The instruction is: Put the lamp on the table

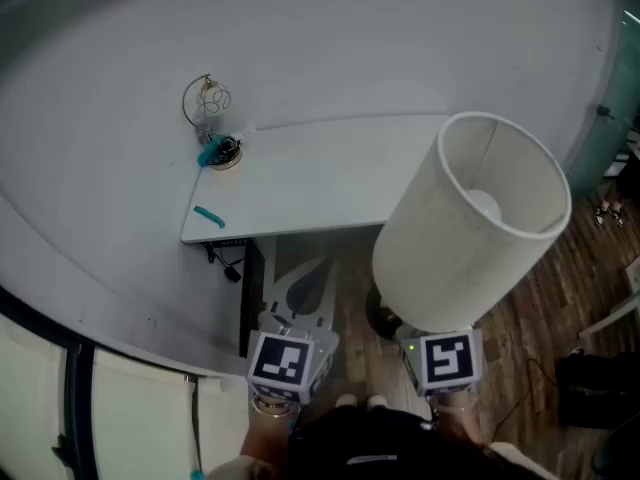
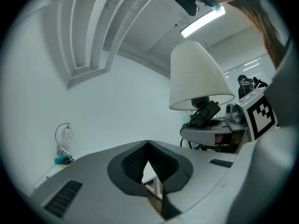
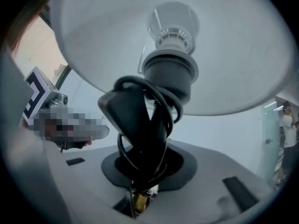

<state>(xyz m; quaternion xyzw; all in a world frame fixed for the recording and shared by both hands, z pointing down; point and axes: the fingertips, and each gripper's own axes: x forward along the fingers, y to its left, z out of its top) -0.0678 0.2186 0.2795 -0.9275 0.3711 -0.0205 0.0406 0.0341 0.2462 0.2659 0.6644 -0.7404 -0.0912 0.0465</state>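
Clearly the lamp (image 1: pixel 470 228) is not on the counter (image 1: pixel 330 183): it hangs in the air off the counter's front right corner, above the wooden floor (image 1: pixel 560 288), and it leans with the open top of its white shade (image 1: pixel 500 183) towards the counter's right end. The right gripper (image 1: pixel 440 346) carries it from below. In the right gripper view the jaws of this gripper (image 3: pixel 142 171) are closed on the dark stem of the lamp (image 3: pixel 168 73), and a black cord (image 3: pixel 140 120) is wound around the stem at the same place. Above it the clear bulb (image 3: pixel 174 24) sits inside the shade.

The left gripper (image 1: pixel 303 293) is in front of the counter's front edge, near the left part of it, and it touches nothing. In the left gripper view its jaws (image 2: pixel 148 146) are closed with the tips together and nothing is between them; the lamp (image 2: pixel 196 76) shows at the right of that view.

The counter stands against a white wall (image 1: pixel 350 38). On the counter's back left corner stands a small wire ornament (image 1: pixel 207 103), and near the counter's front left edge lies a small teal piece (image 1: pixel 209 217).
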